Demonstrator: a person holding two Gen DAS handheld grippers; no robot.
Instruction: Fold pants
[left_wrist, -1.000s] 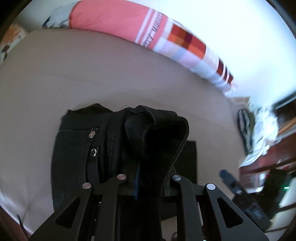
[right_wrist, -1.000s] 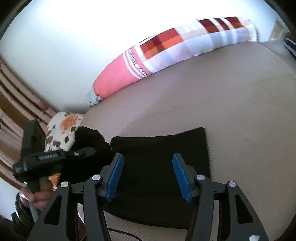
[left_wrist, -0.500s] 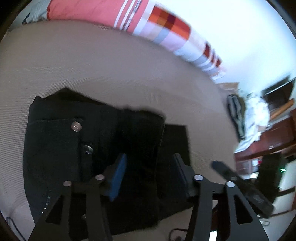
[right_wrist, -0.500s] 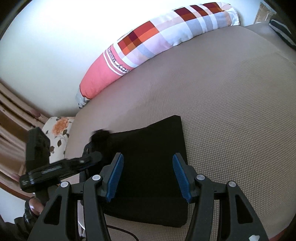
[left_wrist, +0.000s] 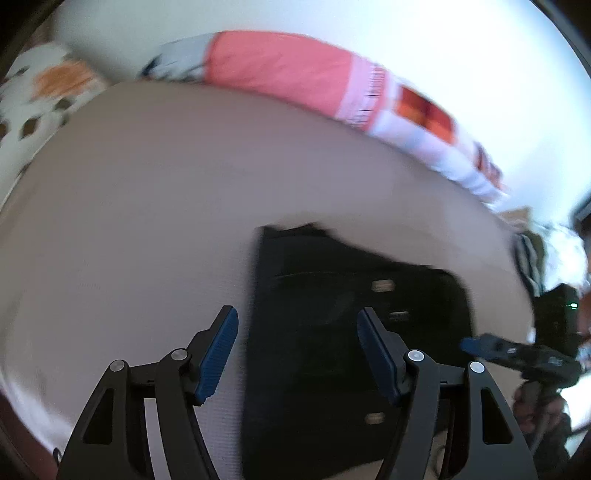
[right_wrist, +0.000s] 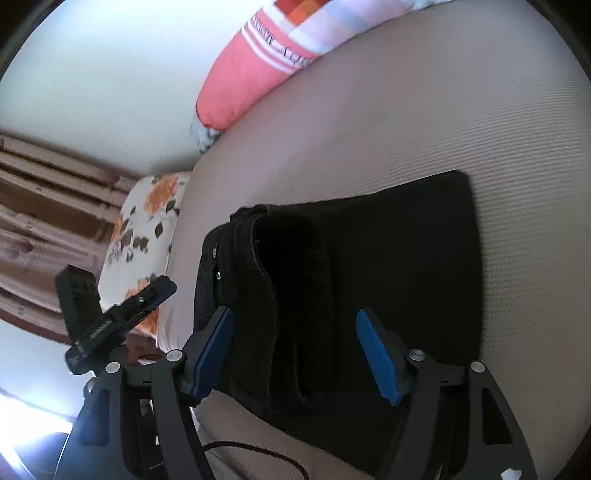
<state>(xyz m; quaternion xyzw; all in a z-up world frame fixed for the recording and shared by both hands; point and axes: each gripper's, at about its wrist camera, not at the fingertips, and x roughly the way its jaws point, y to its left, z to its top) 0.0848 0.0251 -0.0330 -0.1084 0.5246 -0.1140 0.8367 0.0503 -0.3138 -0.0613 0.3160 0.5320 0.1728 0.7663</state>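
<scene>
The black pants (right_wrist: 369, 266) lie folded on the beige bed (right_wrist: 480, 110), centre frame. Both left tongs (left_wrist: 297, 339) and right tongs (right_wrist: 293, 339) have just been opening, gripping nothing. Writing on the bolster pillow (right_wrist: 243, 70) is illegible.

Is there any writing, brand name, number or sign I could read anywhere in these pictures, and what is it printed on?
Long pink and checked pillow: a line of dark letters across its white stripes, tilted and too blurred to read.
Left hand-held gripper: a small light label on its side, too small to read.
Black pants: metal rivets only, no legible text.
Nothing else carries writing.
</scene>
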